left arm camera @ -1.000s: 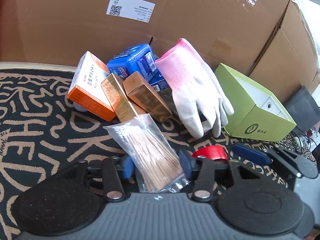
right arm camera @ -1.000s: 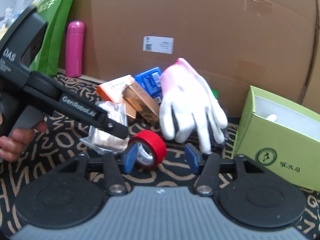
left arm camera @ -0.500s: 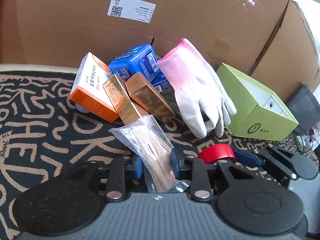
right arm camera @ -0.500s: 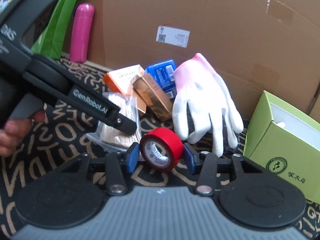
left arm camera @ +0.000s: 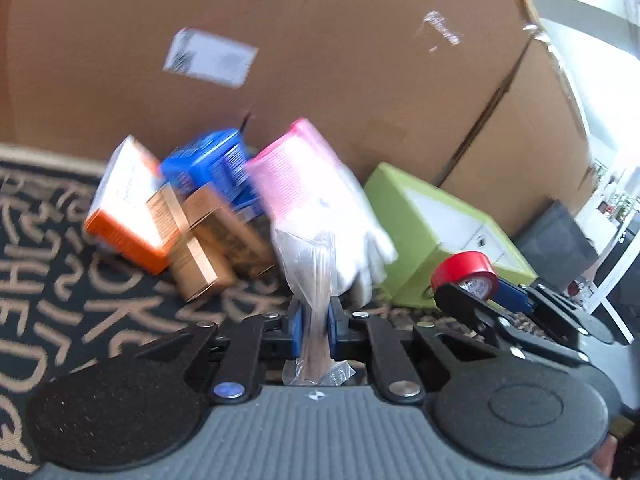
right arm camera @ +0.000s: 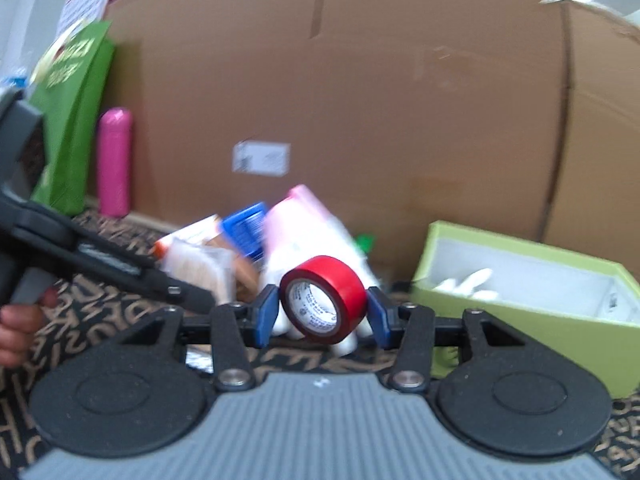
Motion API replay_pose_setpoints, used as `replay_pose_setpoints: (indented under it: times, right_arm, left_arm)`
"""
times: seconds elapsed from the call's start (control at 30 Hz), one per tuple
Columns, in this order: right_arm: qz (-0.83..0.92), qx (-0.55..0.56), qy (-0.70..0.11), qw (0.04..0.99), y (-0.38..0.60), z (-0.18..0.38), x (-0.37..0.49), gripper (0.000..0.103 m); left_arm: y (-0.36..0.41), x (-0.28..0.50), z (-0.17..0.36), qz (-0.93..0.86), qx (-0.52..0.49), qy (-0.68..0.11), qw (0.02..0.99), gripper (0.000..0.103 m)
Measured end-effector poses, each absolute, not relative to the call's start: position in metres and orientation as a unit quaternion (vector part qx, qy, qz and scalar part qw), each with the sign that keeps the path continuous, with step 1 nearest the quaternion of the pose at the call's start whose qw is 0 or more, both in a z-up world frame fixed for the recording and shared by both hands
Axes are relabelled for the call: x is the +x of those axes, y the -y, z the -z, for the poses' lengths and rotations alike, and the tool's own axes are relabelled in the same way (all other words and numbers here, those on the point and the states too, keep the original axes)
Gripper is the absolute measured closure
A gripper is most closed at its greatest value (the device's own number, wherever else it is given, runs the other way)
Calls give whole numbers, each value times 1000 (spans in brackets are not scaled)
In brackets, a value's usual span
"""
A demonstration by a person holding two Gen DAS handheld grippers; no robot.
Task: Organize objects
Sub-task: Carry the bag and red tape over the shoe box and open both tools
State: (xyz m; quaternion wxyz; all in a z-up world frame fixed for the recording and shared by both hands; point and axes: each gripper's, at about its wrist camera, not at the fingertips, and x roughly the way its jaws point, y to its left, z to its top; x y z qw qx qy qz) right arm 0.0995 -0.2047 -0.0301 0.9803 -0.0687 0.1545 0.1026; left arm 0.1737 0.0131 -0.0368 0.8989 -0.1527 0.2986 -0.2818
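Cardboard is backing a patterned mat (left arm camera: 60, 248), where the green box (right arm camera: 532, 280) is sitting open-topped. Left of it, both jaws are clenching loads, toothpick bag (left arm camera: 314, 280) and red tape (right arm camera: 324, 300), likely bound there.

A: We log a big brown cardboard box (right arm camera: 360, 120) filling the back of both views. A white shipping label (left arm camera: 211, 58) sits on its front face.

B: Agreed. In front of the box we see a black mat (left arm camera: 52, 248) with tan lettering covering the floor. Left of the box stand a pink bottle (right arm camera: 115, 160) and a green bag (right arm camera: 72, 120).

A: Right of the box, we note a dark grey block (left arm camera: 556, 240), and beyond it bright daylight from a washed-out opening (left arm camera: 616, 152). Detail there is too blurred for us.
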Motion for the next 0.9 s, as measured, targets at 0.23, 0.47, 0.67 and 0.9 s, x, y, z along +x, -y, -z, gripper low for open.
replay_pose_setpoints:
  times: [0.23, 0.47, 0.67, 0.9]
  right_arm:
    - [-23, -29, -117, 992, 266, 15, 118, 56]
    - [71, 9, -124, 990, 337, 18, 151, 56]
    - [104, 45, -133, 985, 379, 24, 171, 56]
    - [141, 63, -86, 984, 402, 38, 163, 18]
  left_arm:
    - [52, 181, -24, 328, -121, -263, 899, 92]
    - [140, 212, -52, 343, -84, -264, 898, 92]
    - [201, 246, -45, 329, -55, -298, 894, 92]
    - [217, 268, -26, 305, -85, -316, 894, 13]
